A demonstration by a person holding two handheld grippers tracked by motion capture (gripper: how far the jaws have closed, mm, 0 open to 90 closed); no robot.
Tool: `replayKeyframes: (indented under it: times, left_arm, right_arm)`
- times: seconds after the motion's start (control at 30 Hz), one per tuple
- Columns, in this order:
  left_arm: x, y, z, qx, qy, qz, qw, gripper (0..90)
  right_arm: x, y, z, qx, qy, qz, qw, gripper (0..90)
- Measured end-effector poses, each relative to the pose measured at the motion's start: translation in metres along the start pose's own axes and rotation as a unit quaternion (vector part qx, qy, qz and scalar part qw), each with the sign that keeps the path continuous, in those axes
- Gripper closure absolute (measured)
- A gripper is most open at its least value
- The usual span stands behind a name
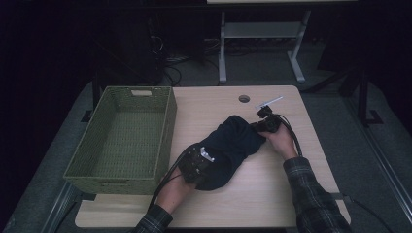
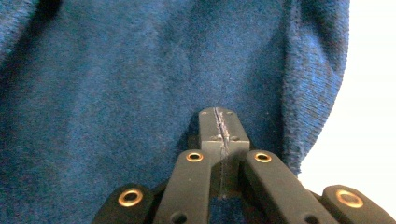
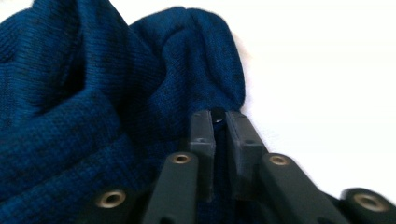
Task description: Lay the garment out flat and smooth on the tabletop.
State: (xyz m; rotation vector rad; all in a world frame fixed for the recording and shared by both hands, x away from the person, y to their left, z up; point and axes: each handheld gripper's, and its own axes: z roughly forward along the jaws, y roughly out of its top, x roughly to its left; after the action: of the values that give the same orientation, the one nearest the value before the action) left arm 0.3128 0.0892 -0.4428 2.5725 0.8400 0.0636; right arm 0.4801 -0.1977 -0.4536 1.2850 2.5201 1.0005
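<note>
Lying bunched on tabletop (image 1: 272, 194): dark blue garment (image 1: 228, 148). Left tongs (image 2: 219, 126) pressed together, clamped on fabric; right tongs (image 3: 219, 123) pinching fabric edge. Green basket (image 1: 167, 126) alongside.

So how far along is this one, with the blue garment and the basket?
Done: both grippers have taken hold. The left gripper and right gripper each pinch the bunched blue garment at opposite ends. In hand: gathering it on the table. Left: it probably goes into the green basket, which holds nothing.

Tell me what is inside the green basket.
Nothing visible: the green basket shows only its bare woven floor. Its near wall hides the strip of floor right behind it. The blue garment lies outside, on the table.
</note>
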Motion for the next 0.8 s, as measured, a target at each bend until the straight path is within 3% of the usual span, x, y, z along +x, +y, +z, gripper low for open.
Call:
replayKeyframes:
  times: [0.1,0.2,0.37,0.43,0.63,0.73,0.8]
  left_arm:
    - [-0.002,0.001,0.001,-0.001,-0.014,0.001,0.9999,90.0]
    - [-0.007,0.002,0.002,0.002,-0.028,0.004,0.9996,90.0]
    - [-0.014,0.006,0.004,0.003,-0.039,0.013,0.9991,90.0]
    - [-0.016,0.007,0.006,0.001,-0.043,0.016,0.9989,90.0]
    - [-0.021,0.009,0.008,-0.002,-0.055,0.025,0.9982,90.0]
    - [-0.023,0.010,0.009,-0.005,-0.057,0.029,0.9980,90.0]
    - [-0.023,0.010,0.009,-0.006,-0.056,0.031,0.9979,90.0]
  right_arm:
    - [0.000,0.004,-0.009,-0.009,-0.022,-0.014,0.9996,82.7]
    - [-0.003,0.005,-0.018,-0.018,-0.034,-0.012,0.9992,83.8]
    - [-0.013,0.010,-0.028,-0.005,-0.060,-0.027,0.9978,84.4]
    - [-0.017,0.010,-0.031,-0.007,-0.069,-0.022,0.9974,84.7]
    - [-0.030,0.007,-0.024,0.014,-0.100,-0.015,0.9948,85.4]
    - [-0.033,0.005,-0.020,0.020,-0.106,-0.007,0.9942,85.4]
    - [-0.034,0.003,-0.019,0.011,-0.096,-0.002,0.9953,83.3]
